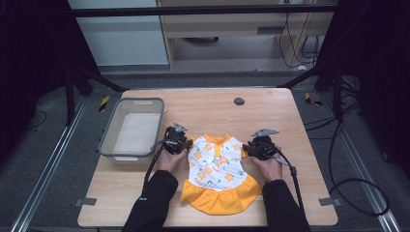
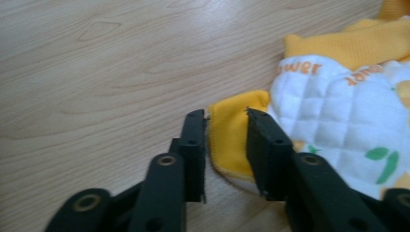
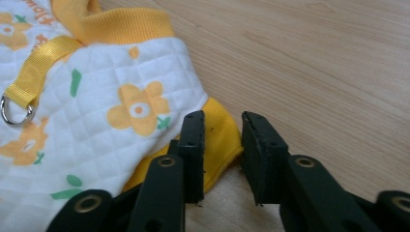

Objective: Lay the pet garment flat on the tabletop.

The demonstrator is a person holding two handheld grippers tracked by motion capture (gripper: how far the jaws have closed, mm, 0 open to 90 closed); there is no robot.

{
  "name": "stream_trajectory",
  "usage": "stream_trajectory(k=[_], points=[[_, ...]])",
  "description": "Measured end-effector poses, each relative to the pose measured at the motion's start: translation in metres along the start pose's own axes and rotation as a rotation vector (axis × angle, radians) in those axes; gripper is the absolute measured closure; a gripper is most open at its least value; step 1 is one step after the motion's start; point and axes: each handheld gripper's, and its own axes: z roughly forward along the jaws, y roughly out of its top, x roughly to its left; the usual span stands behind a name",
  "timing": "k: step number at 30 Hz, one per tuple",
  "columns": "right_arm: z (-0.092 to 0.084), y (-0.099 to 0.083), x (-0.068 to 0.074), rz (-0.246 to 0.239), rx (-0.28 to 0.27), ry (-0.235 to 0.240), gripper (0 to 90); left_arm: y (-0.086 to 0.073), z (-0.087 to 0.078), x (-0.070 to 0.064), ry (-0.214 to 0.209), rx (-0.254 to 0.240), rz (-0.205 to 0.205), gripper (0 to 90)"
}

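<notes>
Jaws: two black jaws rise from the bottom edge, parted w/ a gap between them.
Left gripper [image 2: 226, 113]: tips sit at the yellow sleeve cuff [image 2: 231, 137], cuff lies in the gap betw. the jaws.
Contact: left-hand jaw right at the cuff's outer edge; right-hand jaw over the cuff's inner side, near the white fabric. Can't tell if pads actually press.
Dress [image 2: 338, 121]: white quilted body, right side of view, orange lettering + green leaf print.
Collar [image 2: 348, 46]: yellow ribbed band, top right.
Table [image 2: 106, 77]: light wood grain, bare across the left and top.
Cuff lay: flat on the wood, rounded end pointing left.
</notes>
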Motion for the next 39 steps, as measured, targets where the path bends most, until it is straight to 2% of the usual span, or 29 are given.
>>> stream_trajectory(k=[1,2,3,4,6,8,9,10,11,12,13,14,15,16,18,19,21,22,23,24,25,26,27,28,29,30,33,34,39], points=[[0.0,0.0,0.001,0.001,0.005,0.002,77.0,0.0,0.0,-0.001,-0.002,0.004,0.002,76.5],[0.0,0.0,0.001,0.001,0.005,0.002,77.0,0.0,0.0,-0.001,-0.004,0.006,-0.004,76.5],[0.0,0.0,0.003,0.006,0.006,0.006,82.6,0.0,0.0,-0.003,-0.013,0.005,-0.002,83.7],[0.0,0.0,0.003,0.006,0.006,0.006,82.6,0.0,0.0,-0.003,-0.013,0.005,-0.002,86.3],[-0.001,0.001,0.005,0.01,0.009,0.012,87.3,0.0,-0.001,-0.004,-0.013,0.002,0.002,87.7],[-0.002,0.001,0.005,0.019,0.011,0.026,88.2,-0.001,-0.003,-0.004,-0.016,0.004,-0.004,89.0],[-0.006,0.002,0.004,0.012,-0.004,0.027,88.6,0.0,-0.009,-0.003,-0.021,-0.025,-0.014,89.1],[-0.006,0.002,0.004,0.012,-0.004,0.027,88.6,0.0,-0.009,-0.003,-0.021,-0.025,-0.014,89.2],[-0.012,0.005,0.002,0.017,-0.033,0.032,88.8,0.002,-0.019,0.0,-0.02,-0.075,-0.029,89.3],[-0.012,0.005,0.002,0.017,-0.033,0.032,88.8,0.002,-0.019,0.0,-0.02,-0.075,-0.029,89.3],[-0.02,0.009,-0.001,0.026,-0.076,0.033,88.9,0.007,-0.03,0.004,-0.021,-0.132,-0.047,89.3],[-0.023,0.012,-0.002,0.029,-0.096,0.033,88.9,0.007,-0.03,0.004,-0.021,-0.132,-0.047,89.3],[-0.026,0.015,-0.003,0.026,-0.113,0.028,88.9,0.014,-0.041,0.006,-0.008,-0.181,-0.042,89.3],[-0.026,0.015,-0.003,0.026,-0.113,0.028,88.9,0.014,-0.041,0.006,-0.008,-0.181,-0.042,89.3],[-0.03,0.024,-0.004,0.007,-0.158,0.006,88.9,0.021,-0.051,0.007,0.011,-0.225,-0.033,89.3],[-0.034,0.033,-0.003,-0.006,-0.209,-0.024,88.7,0.03,-0.057,0.008,0.03,-0.253,-0.029,89.3],[-0.036,0.042,-0.003,-0.017,-0.245,-0.06,88.4,0.037,-0.059,0.009,0.058,-0.264,-0.024,89.0],[-0.036,0.042,-0.003,-0.017,-0.245,-0.06,88.4,0.037,-0.059,0.009,0.058,-0.264,-0.024,88.4],[-0.032,0.049,-0.003,-0.033,-0.252,-0.093,86.9,0.041,-0.057,0.009,0.07,-0.261,-0.032,87.6],[-0.032,0.049,-0.003,-0.033,-0.252,-0.093,86.9,0.043,-0.055,0.01,0.099,-0.256,-0.03,87.6],[-0.026,0.053,-0.002,-0.054,-0.243,-0.131,78.4,0.046,-0.051,0.01,0.12,-0.239,-0.03,72.8],[-0.026,0.053,-0.002,-0.054,-0.243,-0.131,78.4,0.047,-0.048,0.011,0.145,-0.228,-0.036,72.8],[-0.02,0.054,-0.001,-0.066,-0.222,-0.157,71.6,0.047,-0.046,0.012,0.15,-0.224,-0.041,62.5],[-0.02,0.054,-0.001,-0.066,-0.222,-0.157,71.6,0.046,-0.046,0.013,0.143,-0.22,-0.056,62.5],[-0.02,0.054,0.002,-0.086,-0.22,-0.164,68.5,0.044,-0.049,0.013,0.126,-0.219,-0.066,59.0],[-0.02,0.054,0.002,-0.086,-0.22,-0.164,68.5,0.044,-0.049,0.013,0.126,-0.219,-0.066,58.6],[-0.031,0.053,0.004,-0.101,-0.221,-0.154,65.6,0.042,-0.058,0.012,0.109,-0.227,-0.049,56.4],[-0.031,0.053,0.004,-0.101,-0.221,-0.154,65.6,0.042,-0.062,0.011,0.093,-0.232,-0.048,56.4],[-0.054,0.053,0.007,-0.091,-0.246,-0.121,65.2,0.035,-0.083,0.0,0.018,-0.262,-0.012,56.4]])
